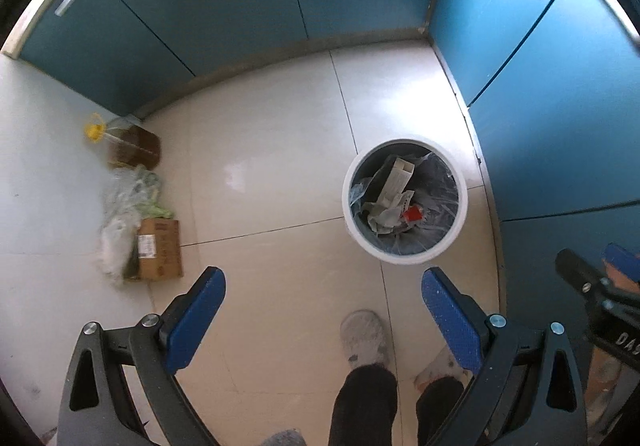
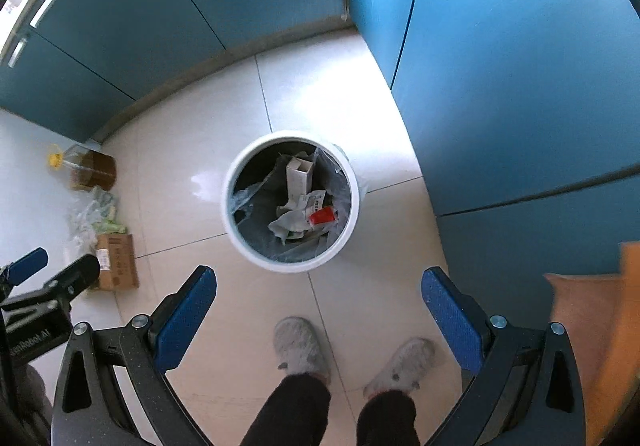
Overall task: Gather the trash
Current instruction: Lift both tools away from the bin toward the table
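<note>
1. Clearly well along, by the look of it: white trash bin [image 2: 290, 201] on the tiled floor [image 2: 328, 93], lined with a grey bag and already holding a pale carton [image 2: 298, 175], crumpled paper [image 2: 290, 224] and a red piece [image 2: 322, 215].
2. Left gripper [image 1: 322, 320] spread wide, nothing between the blue pads, pointing down at bare floor with the bin just ahead and to the right in the left wrist view.
3. Right gripper [image 2: 318, 320] likewise spread wide and empty, high over the bin, which sits ahead between the fingers.
4. Possibly left to do: a cardboard box [image 1: 160, 248], crumpled plastic bags [image 1: 128, 197] and an oil bottle [image 1: 134, 145] with a yellow cap clustered by the wall, well apart from the bin; trash or stored goods, impossible to tell.
5. Grey slippers [image 2: 298, 344] and dark trouser legs at the bottom edge, near the bin.
6. Writing: a white label on the box and print on the paper in the bin, both too small to read; partial lettering on the other gripper's body, not legible enough to give.
</note>
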{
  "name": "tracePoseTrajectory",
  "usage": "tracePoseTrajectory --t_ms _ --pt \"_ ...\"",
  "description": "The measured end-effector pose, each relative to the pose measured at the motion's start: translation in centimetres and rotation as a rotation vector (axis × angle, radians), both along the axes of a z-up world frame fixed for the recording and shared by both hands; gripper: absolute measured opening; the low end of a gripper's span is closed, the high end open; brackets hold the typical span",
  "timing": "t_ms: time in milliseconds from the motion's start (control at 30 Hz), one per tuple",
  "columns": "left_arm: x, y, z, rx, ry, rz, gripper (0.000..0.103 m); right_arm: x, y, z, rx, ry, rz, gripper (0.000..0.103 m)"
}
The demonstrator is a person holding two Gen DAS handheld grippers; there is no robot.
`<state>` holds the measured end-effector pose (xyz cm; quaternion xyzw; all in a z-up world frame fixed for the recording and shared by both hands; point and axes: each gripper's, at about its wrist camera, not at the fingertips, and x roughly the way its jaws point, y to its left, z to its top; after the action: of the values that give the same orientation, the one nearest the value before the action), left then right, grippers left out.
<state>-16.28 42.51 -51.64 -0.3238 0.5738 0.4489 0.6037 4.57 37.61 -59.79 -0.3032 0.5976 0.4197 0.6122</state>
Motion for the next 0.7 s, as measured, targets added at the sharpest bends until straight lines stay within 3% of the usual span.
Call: tracePoseTrajectory --t_ms 367,533,700 --pt "0.4 -5.4 13.5 0.066 -0.049 -0.011 0.1 0.6 -5.3 17.9 0.097 -0.008 -0.011 0.103" --pt "1.0 -7.3 18.5 0.124 -0.054 -0.018 0.1 1.0 -7.5 23.6 0.136 0.014 0.006 0.103" --pt "1.7 -8.9 22.9 0.214 -0.017 -0.047 0.1 1.4 -9.2 27.4 0.191 0.041 0.005 0.103"
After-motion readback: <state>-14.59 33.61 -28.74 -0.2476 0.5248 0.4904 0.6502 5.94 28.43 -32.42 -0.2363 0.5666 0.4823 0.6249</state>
